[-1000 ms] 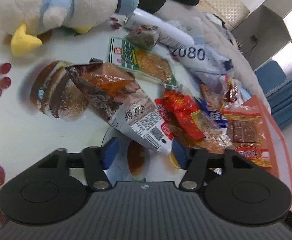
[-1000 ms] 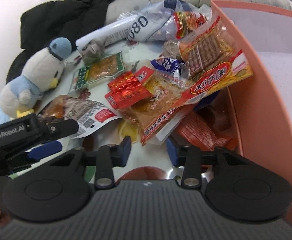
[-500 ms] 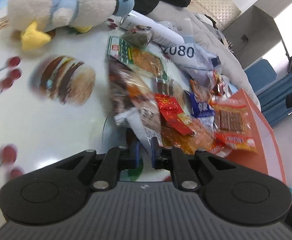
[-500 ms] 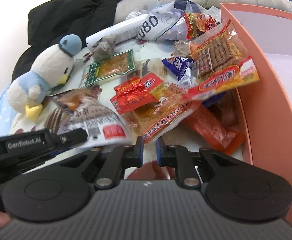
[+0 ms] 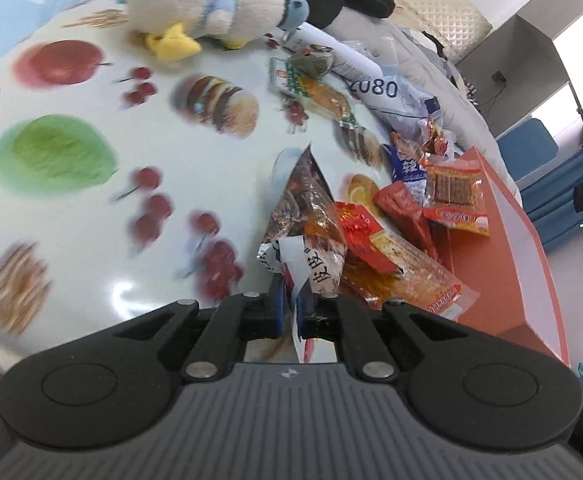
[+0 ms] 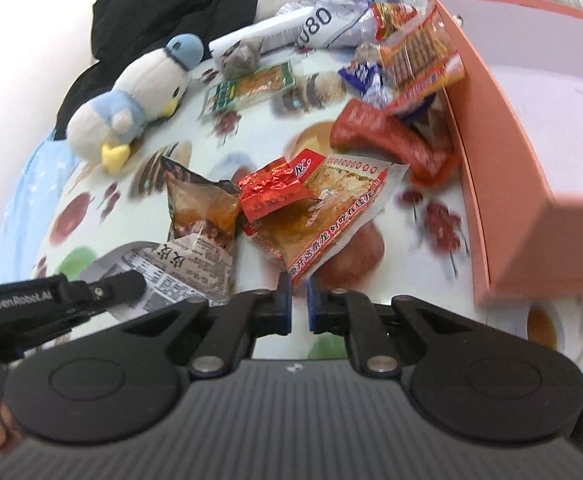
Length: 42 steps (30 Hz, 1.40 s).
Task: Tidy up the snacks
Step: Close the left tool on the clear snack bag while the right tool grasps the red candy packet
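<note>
My left gripper (image 5: 290, 312) is shut on the near end of a brown and white snack bag (image 5: 307, 236), also in the right wrist view (image 6: 199, 232). My right gripper (image 6: 298, 307) is shut on the corner of an orange snack packet (image 6: 327, 220) with a crinkled red packet (image 6: 275, 192) lying on it; both show in the left wrist view, the orange one (image 5: 403, 272) beside the brown bag. More snacks pile against the pink box (image 6: 503, 152), among them a red sausage pack (image 6: 387, 136) and a wafer pack (image 6: 419, 56).
A plush penguin (image 6: 131, 108) lies at the far left of the fruit-print tablecloth (image 5: 71, 200). A green packet (image 6: 251, 88), a white tube marked 080 (image 6: 291, 28), dark clothes and grey bedding lie behind. The box wall (image 5: 511, 248) stands on the right.
Both grippers closed from open, each on a packet. Both have pulled their packets toward me, away from the pile by the box.
</note>
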### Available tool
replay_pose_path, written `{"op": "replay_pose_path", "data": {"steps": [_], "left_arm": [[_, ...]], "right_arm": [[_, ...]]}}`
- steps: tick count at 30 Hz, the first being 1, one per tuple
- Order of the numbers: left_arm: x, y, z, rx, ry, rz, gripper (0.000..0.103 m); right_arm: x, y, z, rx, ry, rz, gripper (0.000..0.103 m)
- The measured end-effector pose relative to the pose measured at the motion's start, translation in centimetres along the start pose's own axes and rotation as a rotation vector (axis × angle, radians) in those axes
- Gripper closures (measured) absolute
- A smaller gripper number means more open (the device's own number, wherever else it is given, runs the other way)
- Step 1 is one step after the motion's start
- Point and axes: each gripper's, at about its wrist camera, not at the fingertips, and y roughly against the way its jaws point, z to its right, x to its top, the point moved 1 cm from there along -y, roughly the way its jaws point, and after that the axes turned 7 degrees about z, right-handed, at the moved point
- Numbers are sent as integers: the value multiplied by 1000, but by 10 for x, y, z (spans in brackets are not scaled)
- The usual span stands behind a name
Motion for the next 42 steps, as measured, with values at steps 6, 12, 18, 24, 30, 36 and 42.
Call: {"op": "replay_pose_path", "data": {"steps": [6, 12, 18, 24, 30, 36, 42], "left_arm": [[-23, 26, -10, 56, 3, -14, 96], [-32, 34, -16, 116, 8, -57, 51], [-24, 45, -1, 98, -61, -15, 25], [-8, 37, 18, 46, -155, 0, 25], [0, 6, 24, 32, -179, -46, 25], [1, -18, 29, 31, -262, -88, 25], [-7, -39, 37, 88, -399, -140, 25]], "right_arm": [[-33, 23, 2, 31, -1, -44, 92], [-47, 30, 5, 40, 57, -52, 81], [-45, 37, 18, 32, 38, -47, 35], [-34, 56, 20, 79, 132, 44, 35], [-13, 34, 12, 125, 235, 55, 35], [9, -5, 6, 153, 311, 18, 37], [25, -42, 7, 203, 312, -57, 40]]}}
